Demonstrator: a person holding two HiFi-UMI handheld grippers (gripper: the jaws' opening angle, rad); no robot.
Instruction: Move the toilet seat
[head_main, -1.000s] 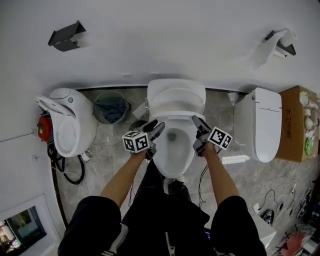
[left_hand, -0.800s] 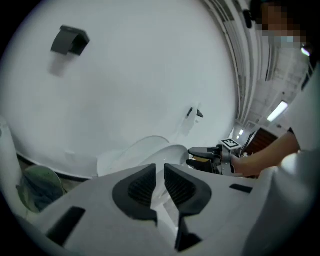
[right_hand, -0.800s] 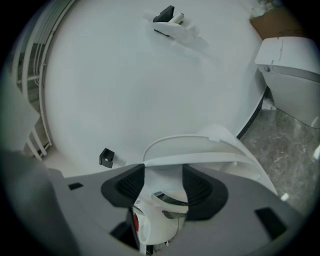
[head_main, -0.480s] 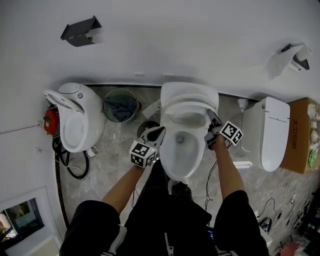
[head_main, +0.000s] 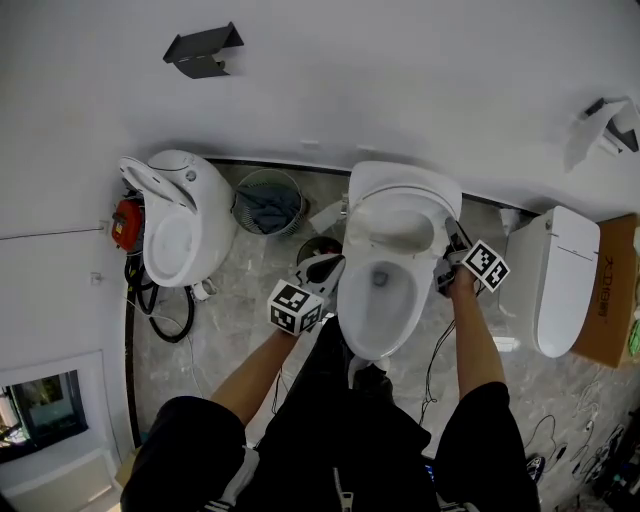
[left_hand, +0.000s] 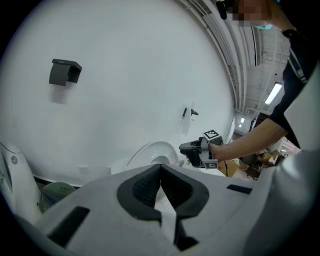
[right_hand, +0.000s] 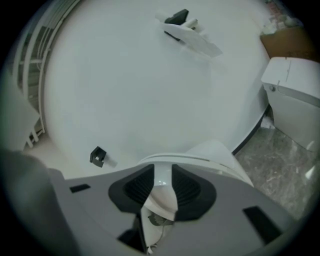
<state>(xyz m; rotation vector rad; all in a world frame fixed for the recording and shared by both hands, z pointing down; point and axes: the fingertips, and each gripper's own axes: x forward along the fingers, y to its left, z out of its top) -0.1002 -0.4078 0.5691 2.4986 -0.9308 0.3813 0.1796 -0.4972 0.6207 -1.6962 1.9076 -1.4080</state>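
A white toilet (head_main: 375, 300) stands in the middle, with its seat (head_main: 400, 215) tipped up at the back near the wall. My right gripper (head_main: 452, 243) is at the seat's right rim. Its jaws are closing, and the white seat edge (right_hand: 161, 195) fills the gap between the pads (right_hand: 186, 186). My left gripper (head_main: 325, 268) hangs beside the bowl's left side, shut and holding nothing. In the left gripper view its pads (left_hand: 145, 185) meet, and beyond them are the raised seat (left_hand: 150, 151) and the right gripper (left_hand: 192, 152).
A second white toilet (head_main: 178, 235) stands to the left, with black hoses (head_main: 150, 305) by it. A waste basket (head_main: 265, 205) sits between the two. A third toilet (head_main: 565, 280) and a cardboard box (head_main: 620, 290) are to the right. A black wall bracket (head_main: 203, 50) is mounted above.
The right gripper moved back along the bowl onto the seat's right rim and its jaws narrowed around it. The left gripper closed and drew back off the bowl's left side.
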